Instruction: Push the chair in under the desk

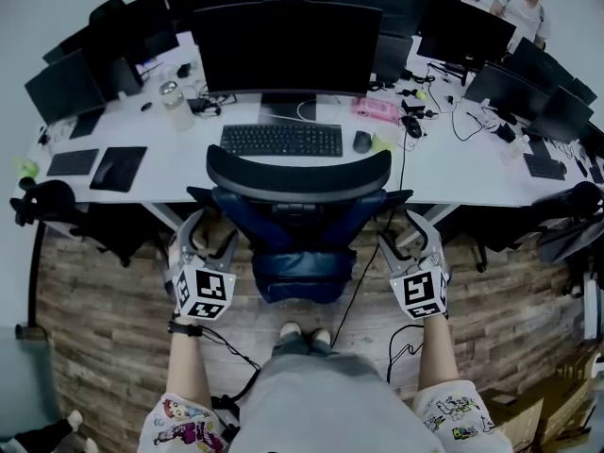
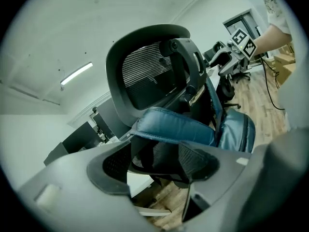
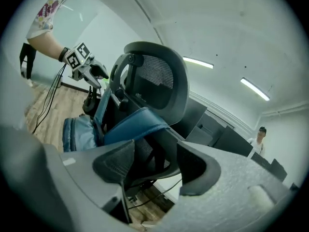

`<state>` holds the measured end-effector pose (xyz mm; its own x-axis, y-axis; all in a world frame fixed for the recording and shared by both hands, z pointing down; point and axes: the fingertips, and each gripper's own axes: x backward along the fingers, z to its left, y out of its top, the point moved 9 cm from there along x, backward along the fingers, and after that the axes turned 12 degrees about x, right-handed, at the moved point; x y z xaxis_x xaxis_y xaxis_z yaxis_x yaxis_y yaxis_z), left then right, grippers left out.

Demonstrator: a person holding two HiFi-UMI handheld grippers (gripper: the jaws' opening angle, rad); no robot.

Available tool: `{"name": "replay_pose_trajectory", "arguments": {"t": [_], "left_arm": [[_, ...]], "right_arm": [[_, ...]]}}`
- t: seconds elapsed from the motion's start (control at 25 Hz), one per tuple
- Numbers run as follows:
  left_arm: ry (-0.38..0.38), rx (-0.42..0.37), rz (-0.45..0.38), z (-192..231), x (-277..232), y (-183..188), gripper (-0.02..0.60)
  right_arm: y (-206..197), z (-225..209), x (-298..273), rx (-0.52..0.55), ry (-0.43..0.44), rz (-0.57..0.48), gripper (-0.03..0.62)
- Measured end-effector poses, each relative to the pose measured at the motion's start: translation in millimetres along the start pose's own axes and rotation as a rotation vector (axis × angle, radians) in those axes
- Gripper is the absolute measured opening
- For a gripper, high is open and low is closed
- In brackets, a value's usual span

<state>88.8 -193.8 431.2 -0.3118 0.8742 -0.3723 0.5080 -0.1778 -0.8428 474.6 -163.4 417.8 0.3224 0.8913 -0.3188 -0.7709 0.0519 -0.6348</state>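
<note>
The office chair (image 1: 297, 173), with a black mesh back and a blue seat (image 1: 302, 272), stands facing the white desk (image 1: 453, 163), its back close to the desk's front edge. My left gripper (image 1: 209, 232) is just behind the chair's left armrest, jaws wide apart. My right gripper (image 1: 401, 234) mirrors it behind the right armrest, also open. In the left gripper view the chair (image 2: 145, 66) fills the frame, and its dark mesh armrest shows in the gap of the left gripper (image 2: 159, 166), with no pad pressing on it. The right gripper (image 3: 154, 166) frames the chair (image 3: 154, 76) in the same way.
On the desk are a keyboard (image 1: 281, 140), a mouse (image 1: 362, 141), a large monitor (image 1: 288, 45) and a bottle (image 1: 175, 102). A black cable (image 1: 359, 281) runs across the wooden floor beside the seat. Other chairs stand at left (image 1: 47, 201) and right (image 1: 576, 206). A person (image 1: 524, 8) stands far back right.
</note>
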Motion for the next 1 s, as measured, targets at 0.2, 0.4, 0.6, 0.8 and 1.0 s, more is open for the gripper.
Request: {"name": "replay_pose_trajectory", "arguments": {"t": [0.2,0.4,0.6,0.8,1.0], "left_arm": [[-0.030,0.058,-0.003,-22,12,3,0.290],[-0.065,0.177,-0.040,-44,23,12,0.262],[-0.114,0.349,-0.090,-61,33,22,0.220],[-0.161,0.433,-0.124,-76,37,30,0.187],[-0.198,0.505,-0.139,-91,42,33,0.135]], "right_arm": [[6,10,14,-0.103,0.010,-0.055,0.247],[13,19,26,-0.221,0.027,-0.111,0.208],[13,28,34,-0.312,0.053,-0.137,0.168],[11,31,44,-0.379,0.053,-0.160,0.129],[7,32,53,-0.433,0.040,-0.180,0.080]]}}
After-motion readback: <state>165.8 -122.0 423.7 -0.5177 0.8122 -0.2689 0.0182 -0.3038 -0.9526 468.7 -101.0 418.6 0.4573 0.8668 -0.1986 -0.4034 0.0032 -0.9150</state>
